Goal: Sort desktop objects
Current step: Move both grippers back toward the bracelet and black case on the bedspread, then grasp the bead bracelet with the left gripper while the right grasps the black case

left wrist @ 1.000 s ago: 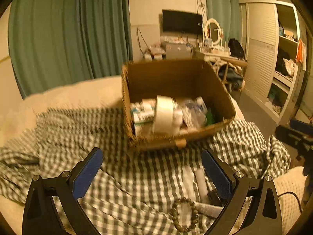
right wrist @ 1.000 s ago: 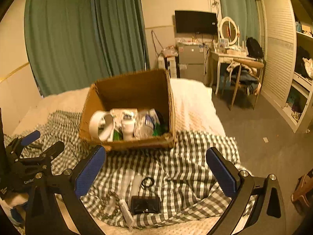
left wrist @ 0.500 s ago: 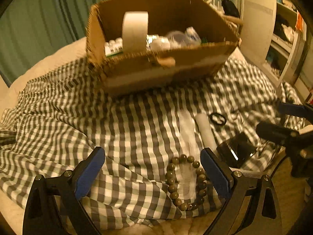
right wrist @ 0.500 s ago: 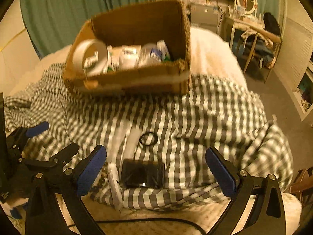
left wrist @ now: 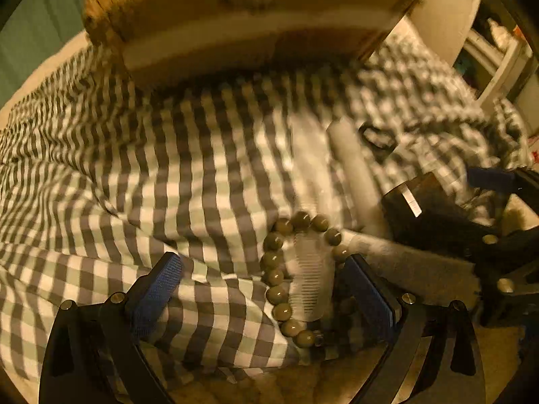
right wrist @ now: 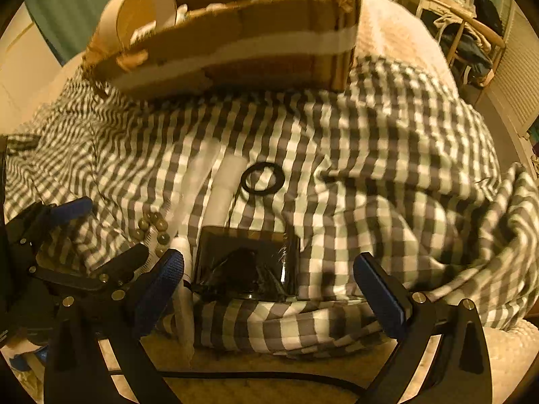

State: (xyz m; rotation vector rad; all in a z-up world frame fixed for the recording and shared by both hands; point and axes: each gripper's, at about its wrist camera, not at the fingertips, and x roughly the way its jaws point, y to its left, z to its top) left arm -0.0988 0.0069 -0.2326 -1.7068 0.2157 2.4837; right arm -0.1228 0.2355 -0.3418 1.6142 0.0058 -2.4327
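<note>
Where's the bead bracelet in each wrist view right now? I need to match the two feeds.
Left wrist view: the bead bracelet lies low and centre-right on the checked cloth, looped around a clear comb, just inside the left tongs' right finger.
Right wrist view: only a few beads of it show at lower left, beyond the left tongs.
Shared landmark: the black ring beside the white tube.

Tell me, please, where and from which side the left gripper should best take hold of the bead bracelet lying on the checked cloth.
Probably the near left arc of the bead bracelet, coming from above. The loop lies flat on the checked cloth with a clear comb across its middle, so pinching one strand of beads outside the comb should lift it alone. The left gripper is open, already straddling that side.
</note>
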